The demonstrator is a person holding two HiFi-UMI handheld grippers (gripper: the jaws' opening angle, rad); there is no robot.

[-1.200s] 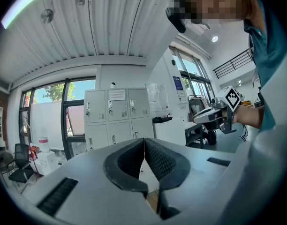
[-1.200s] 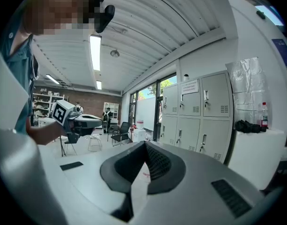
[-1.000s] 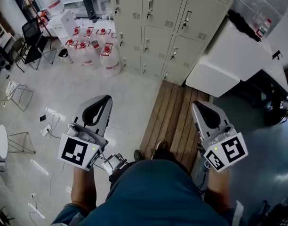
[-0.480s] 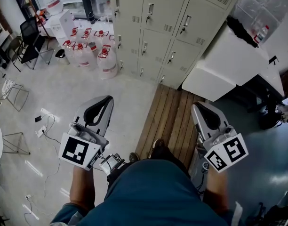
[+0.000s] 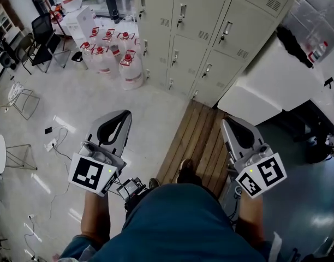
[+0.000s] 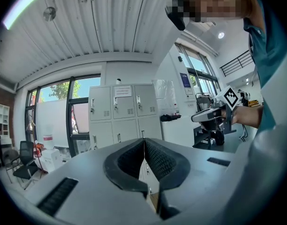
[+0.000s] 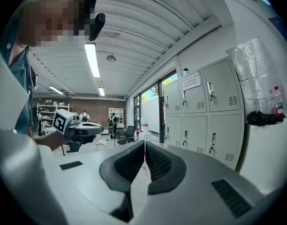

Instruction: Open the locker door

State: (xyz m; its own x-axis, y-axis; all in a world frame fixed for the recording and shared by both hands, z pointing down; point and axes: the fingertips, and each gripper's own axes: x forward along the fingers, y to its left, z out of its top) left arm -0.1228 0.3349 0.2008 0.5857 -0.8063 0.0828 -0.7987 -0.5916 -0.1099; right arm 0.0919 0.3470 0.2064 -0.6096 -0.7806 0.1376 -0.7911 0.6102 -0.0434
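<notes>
A bank of beige lockers (image 5: 205,21) with small latch handles stands ahead, all doors closed; it also shows in the left gripper view (image 6: 124,114) and in the right gripper view (image 7: 200,111). My left gripper (image 5: 123,116) is held level over the pale floor, well short of the lockers, shut with nothing between its pads (image 6: 144,142). My right gripper (image 5: 228,123) hovers over the wooden pallet, also shut and empty (image 7: 145,144). Each gripper appears in the other's view: the right gripper (image 6: 211,114), the left gripper (image 7: 82,125).
A wooden pallet (image 5: 197,141) lies on the floor before the lockers. Several water jugs (image 5: 115,53) stand left of them. A large white cabinet (image 5: 270,81) juts out at the right. Chairs (image 5: 44,37), a wire stool (image 5: 17,100) and cables (image 5: 60,141) are at the left.
The lockers, jugs and pallet have shifted slightly right and down in the head view as I move. Both grippers keep their place in the picture and stay shut.
</notes>
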